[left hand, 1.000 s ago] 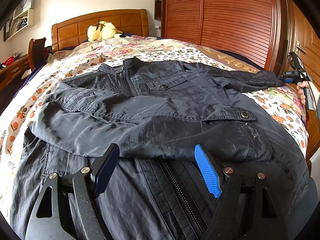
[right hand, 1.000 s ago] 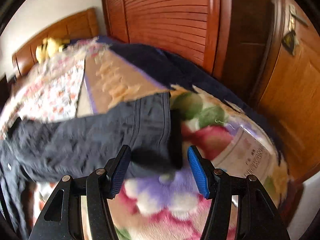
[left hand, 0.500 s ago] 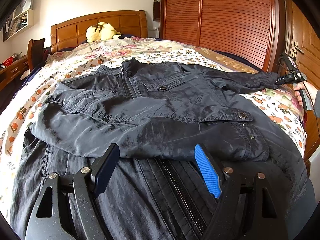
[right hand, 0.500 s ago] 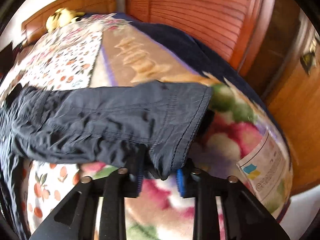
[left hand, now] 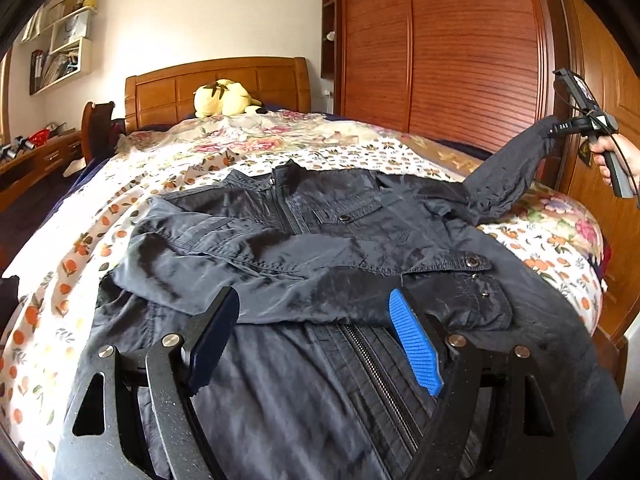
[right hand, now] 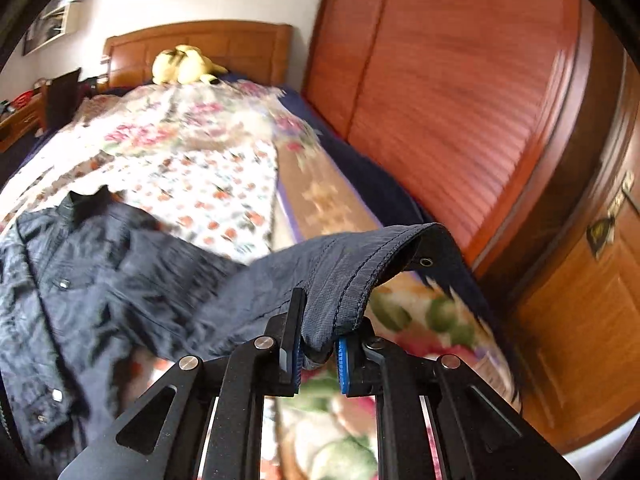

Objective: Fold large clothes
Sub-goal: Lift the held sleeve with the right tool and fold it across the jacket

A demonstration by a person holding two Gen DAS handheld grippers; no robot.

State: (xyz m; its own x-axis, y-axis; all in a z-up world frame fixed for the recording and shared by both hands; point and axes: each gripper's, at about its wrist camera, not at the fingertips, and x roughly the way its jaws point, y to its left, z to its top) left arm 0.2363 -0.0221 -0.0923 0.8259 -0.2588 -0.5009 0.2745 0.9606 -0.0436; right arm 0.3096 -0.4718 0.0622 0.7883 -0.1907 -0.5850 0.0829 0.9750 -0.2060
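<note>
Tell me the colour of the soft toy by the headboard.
Pale yellow with dark markings; the soft toy shows best in the left wrist view.

A dark jacket [left hand: 320, 248] lies front-up on the floral bedspread [left hand: 200, 160], collar toward the wooden headboard [left hand: 216, 84], where a yellow plush toy [left hand: 224, 98] sits. The left gripper [left hand: 312, 340] hovers over the jacket's hem end, jaws wide apart, holding nothing. At the jacket's far right, the right gripper [left hand: 560, 128] lifts a sleeve [left hand: 508, 164] off the bedspread.
</note>
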